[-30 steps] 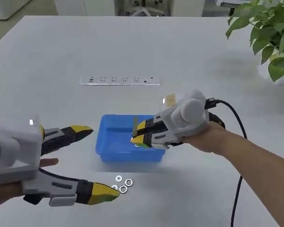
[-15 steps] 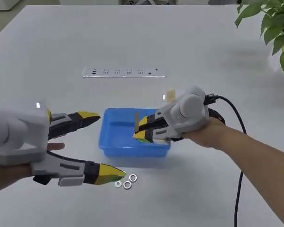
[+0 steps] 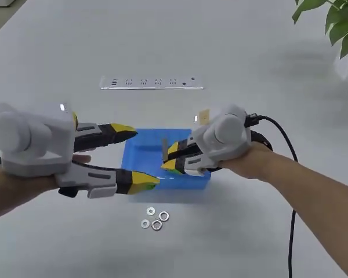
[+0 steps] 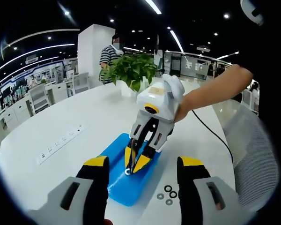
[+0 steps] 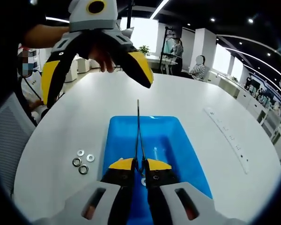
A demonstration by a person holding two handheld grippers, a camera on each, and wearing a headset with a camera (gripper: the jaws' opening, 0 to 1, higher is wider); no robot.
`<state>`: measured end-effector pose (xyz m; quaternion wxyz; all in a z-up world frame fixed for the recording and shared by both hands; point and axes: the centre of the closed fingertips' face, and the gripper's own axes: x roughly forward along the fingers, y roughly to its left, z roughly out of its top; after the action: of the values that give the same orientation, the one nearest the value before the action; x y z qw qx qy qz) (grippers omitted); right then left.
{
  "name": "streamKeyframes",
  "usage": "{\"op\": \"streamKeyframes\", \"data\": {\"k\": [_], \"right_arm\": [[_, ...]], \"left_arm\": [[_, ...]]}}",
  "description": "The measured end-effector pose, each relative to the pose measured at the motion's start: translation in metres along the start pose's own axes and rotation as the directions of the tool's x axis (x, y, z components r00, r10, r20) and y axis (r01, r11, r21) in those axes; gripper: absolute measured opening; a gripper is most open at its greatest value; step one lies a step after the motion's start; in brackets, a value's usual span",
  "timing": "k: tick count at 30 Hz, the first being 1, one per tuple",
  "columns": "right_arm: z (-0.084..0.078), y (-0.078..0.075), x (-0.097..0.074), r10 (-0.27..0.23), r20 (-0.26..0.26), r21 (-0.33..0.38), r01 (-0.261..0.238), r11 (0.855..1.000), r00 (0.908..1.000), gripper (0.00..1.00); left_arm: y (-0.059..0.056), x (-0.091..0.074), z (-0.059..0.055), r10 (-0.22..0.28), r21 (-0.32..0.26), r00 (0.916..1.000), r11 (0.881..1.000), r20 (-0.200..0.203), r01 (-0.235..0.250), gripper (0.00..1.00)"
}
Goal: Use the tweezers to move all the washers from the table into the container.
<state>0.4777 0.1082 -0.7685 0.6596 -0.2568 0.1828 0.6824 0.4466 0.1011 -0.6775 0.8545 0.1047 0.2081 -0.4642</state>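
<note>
I look down on a wide white table (image 3: 249,69) that runs far ahead, with a white power strip (image 3: 151,83) lying flat across its far middle. A leafy green plant (image 3: 339,29) stands at the far right. Around it I make out a large open hall with a dark ceiling, long light strips (image 4: 154,6), a white pillar (image 4: 94,51) and what looks like a bright window (image 5: 143,33). A grey mesh chair (image 4: 253,159) sits beside the table, and people (image 5: 176,49) stand far off.

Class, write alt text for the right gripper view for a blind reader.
The right gripper, jaws shut on thin tweezers, points over a blue container on a white table. Loose washers lie left of it; the open left gripper hangs beyond.
</note>
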Motion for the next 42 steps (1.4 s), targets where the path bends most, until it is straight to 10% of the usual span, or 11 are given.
{"op": "streamKeyframes", "data": {"k": [19,42], "right_arm": [[0.0,-0.001,0.006,0.006,0.011,0.009,-0.006,1.0,0.9999,0.1],[-0.001,0.001,0.007,0.01,0.008,-0.006,-0.01,1.0,0.9999,0.12]], "left_arm": [[0.025,0.025,-0.008,0.049,0.056,0.998,0.997,-0.04,-0.047,0.2],[0.015,0.034,-0.004,-0.019,0.146,0.9988,0.989,-0.044,0.025,0.06]]}}
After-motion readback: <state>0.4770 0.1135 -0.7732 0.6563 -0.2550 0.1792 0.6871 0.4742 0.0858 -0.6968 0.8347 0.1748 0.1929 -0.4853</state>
